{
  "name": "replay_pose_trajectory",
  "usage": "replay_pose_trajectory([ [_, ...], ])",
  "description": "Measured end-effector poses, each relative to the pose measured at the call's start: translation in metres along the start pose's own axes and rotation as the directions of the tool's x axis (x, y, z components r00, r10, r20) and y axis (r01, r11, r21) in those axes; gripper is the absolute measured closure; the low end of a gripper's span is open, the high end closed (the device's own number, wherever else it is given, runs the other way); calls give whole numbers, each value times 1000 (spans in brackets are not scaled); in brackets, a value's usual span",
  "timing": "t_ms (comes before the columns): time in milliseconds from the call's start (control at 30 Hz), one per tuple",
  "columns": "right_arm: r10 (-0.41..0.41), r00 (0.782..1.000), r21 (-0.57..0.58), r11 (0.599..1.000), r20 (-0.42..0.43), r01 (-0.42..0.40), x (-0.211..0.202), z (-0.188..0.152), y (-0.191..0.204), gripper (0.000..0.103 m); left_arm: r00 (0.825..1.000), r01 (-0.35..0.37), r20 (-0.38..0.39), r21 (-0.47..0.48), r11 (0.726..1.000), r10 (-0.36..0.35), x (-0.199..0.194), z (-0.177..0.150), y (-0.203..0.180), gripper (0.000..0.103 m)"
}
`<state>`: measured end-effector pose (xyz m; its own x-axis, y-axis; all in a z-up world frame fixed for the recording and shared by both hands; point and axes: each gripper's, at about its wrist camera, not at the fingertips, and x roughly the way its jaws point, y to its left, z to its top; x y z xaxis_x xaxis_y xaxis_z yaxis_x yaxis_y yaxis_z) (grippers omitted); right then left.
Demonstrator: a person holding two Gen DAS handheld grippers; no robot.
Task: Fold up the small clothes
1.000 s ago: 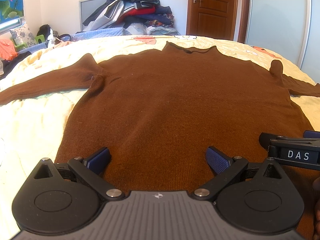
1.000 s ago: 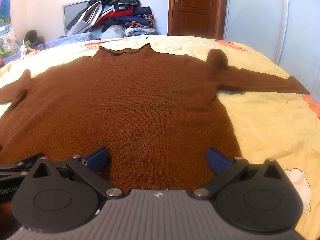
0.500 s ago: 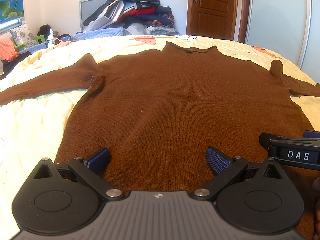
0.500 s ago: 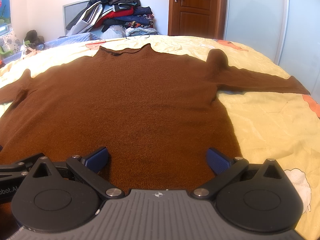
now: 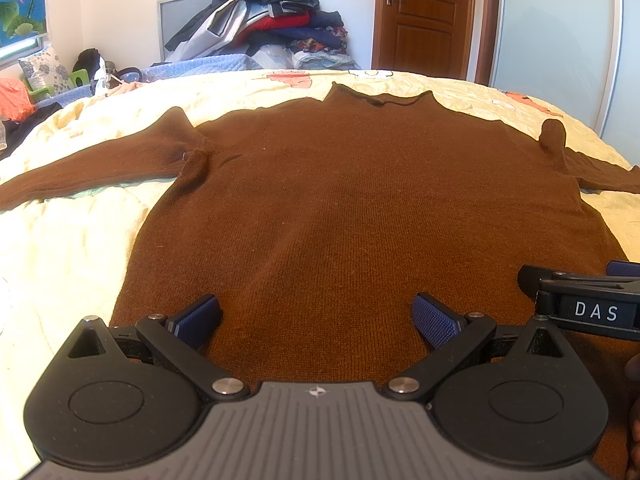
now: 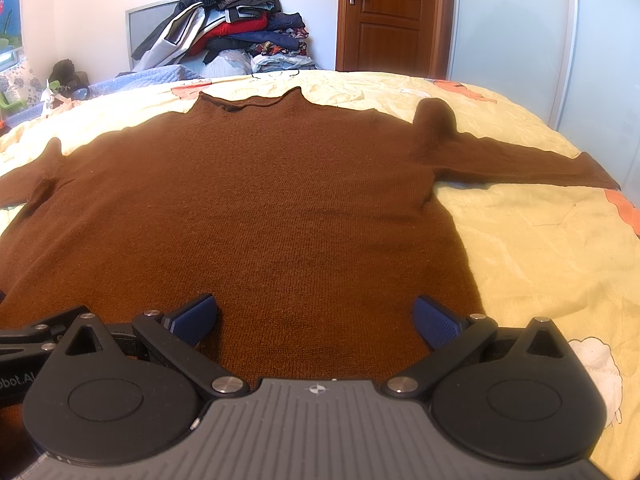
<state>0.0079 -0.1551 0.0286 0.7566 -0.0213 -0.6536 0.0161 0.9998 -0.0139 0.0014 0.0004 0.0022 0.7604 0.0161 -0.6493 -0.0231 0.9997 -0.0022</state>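
A brown knit sweater [image 5: 360, 208] lies flat on the bed, neck at the far side, both sleeves spread out sideways; it also shows in the right wrist view [image 6: 260, 208]. My left gripper [image 5: 316, 316] is open and empty above the sweater's near hem, left of centre. My right gripper [image 6: 316, 316] is open and empty above the hem, towards the right side. The right gripper's body [image 5: 588, 304] shows at the right edge of the left wrist view. The hem itself is hidden under the grippers.
The bed has a pale yellow cartoon-print sheet [image 6: 540, 240]. A heap of clothes [image 5: 272, 20] is stacked beyond the bed's far edge. A wooden door [image 5: 424, 16] and a sliding wardrobe [image 6: 512, 32] stand behind. Clutter [image 5: 48, 76] lies at far left.
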Motion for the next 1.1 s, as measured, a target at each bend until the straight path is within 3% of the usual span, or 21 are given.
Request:
replay_pose_trajectory([
  [400,21,999,-22,1000,-42,-22,7,16,-5,0,1000,-7,-26,-51,999,6,10,23,2,0],
  [700,14,1000,-60,998,-12,-14,21,43,-13,0,1000,3,-8,-51,999,-4,28,42,-4,0],
  [967,-11,1000,5,1000,15,11,44,83,-64,0,1000,9,3,-26,1000,-9,52,60,-13,0],
  [1100,-72,997,2,997,39,72,54,98,-103,0,1000,19,-5,-37,999,-20,63,69,-14,0],
])
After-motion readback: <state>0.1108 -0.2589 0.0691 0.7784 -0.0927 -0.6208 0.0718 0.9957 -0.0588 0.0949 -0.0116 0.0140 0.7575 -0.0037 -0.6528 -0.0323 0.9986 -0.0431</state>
